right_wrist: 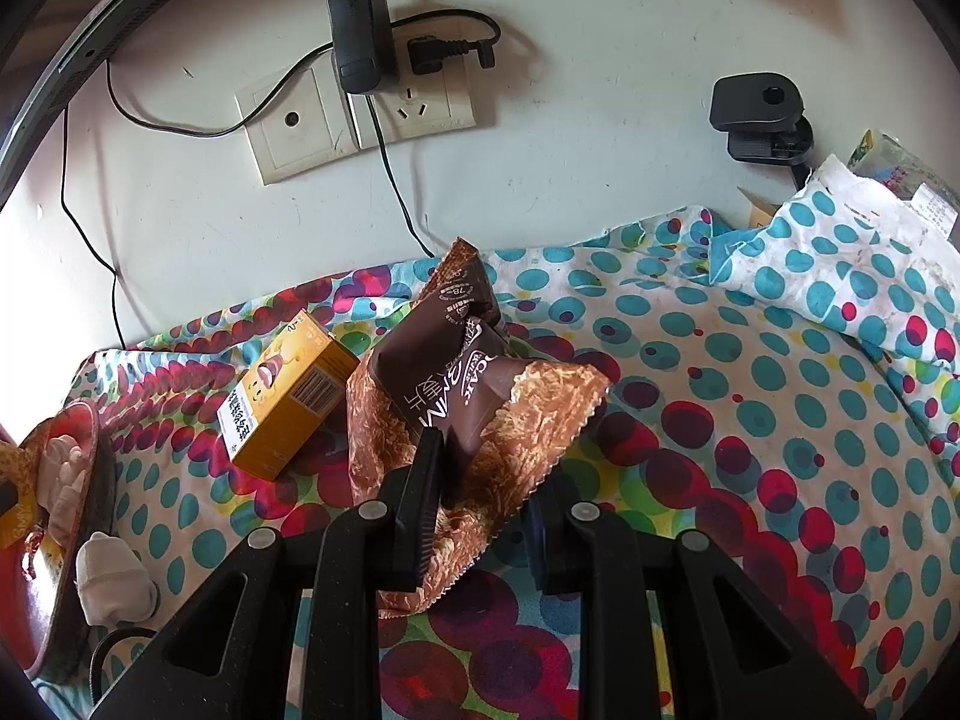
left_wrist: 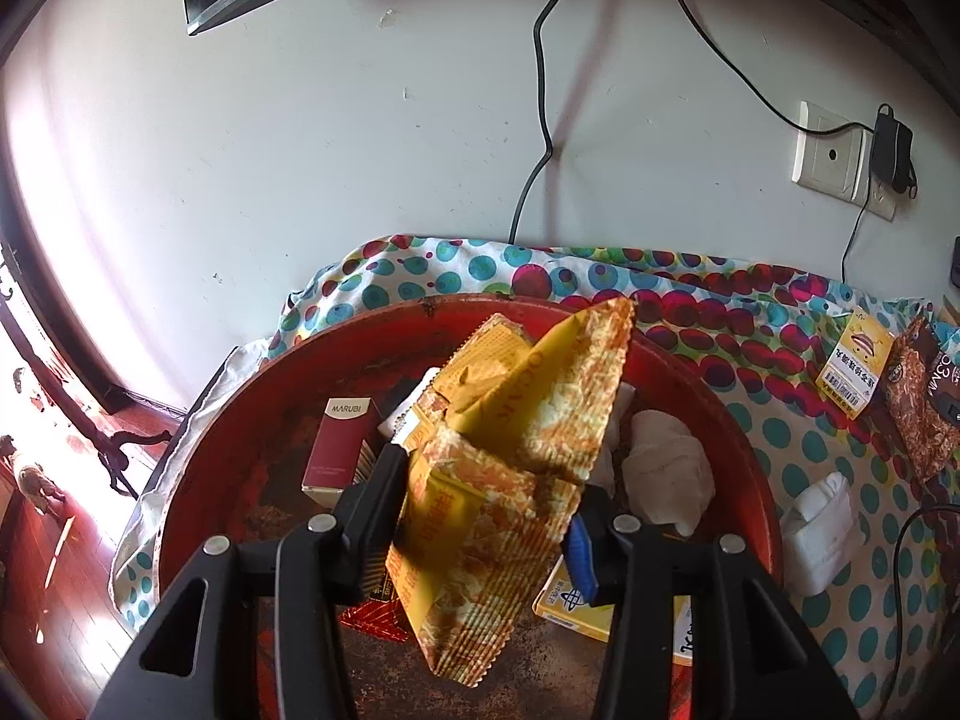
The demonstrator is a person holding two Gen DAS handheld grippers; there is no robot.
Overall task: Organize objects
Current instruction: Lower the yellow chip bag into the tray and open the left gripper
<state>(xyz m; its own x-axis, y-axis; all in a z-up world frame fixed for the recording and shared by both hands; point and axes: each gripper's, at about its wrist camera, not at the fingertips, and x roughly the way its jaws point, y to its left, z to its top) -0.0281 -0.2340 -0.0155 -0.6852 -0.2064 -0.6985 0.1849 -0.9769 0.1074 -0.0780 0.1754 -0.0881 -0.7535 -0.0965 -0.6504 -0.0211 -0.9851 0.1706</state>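
My left gripper (left_wrist: pixel 486 492) hovers over a round red tray (left_wrist: pixel 252 396). A yellow snack packet (left_wrist: pixel 510 450) stands tilted between its fingers, and both pads appear to touch it. The tray also holds a dark red box (left_wrist: pixel 342 450), crumpled white pieces (left_wrist: pixel 666 468) and a flat yellow box (left_wrist: pixel 570 606). My right gripper (right_wrist: pixel 486 480) is shut on a brown snack packet (right_wrist: pixel 456 384) low over the spotted cloth (right_wrist: pixel 750 420). Beside that packet lies a yellow carton (right_wrist: pixel 288 396).
A white bundle (right_wrist: pixel 111 576) lies on the cloth just outside the tray's rim (right_wrist: pixel 90 462). The wall behind carries sockets with a black adapter (right_wrist: pixel 360 36) and hanging cables. A black clip device (right_wrist: pixel 756 102) sits at the back right. The cloth bunches up there.
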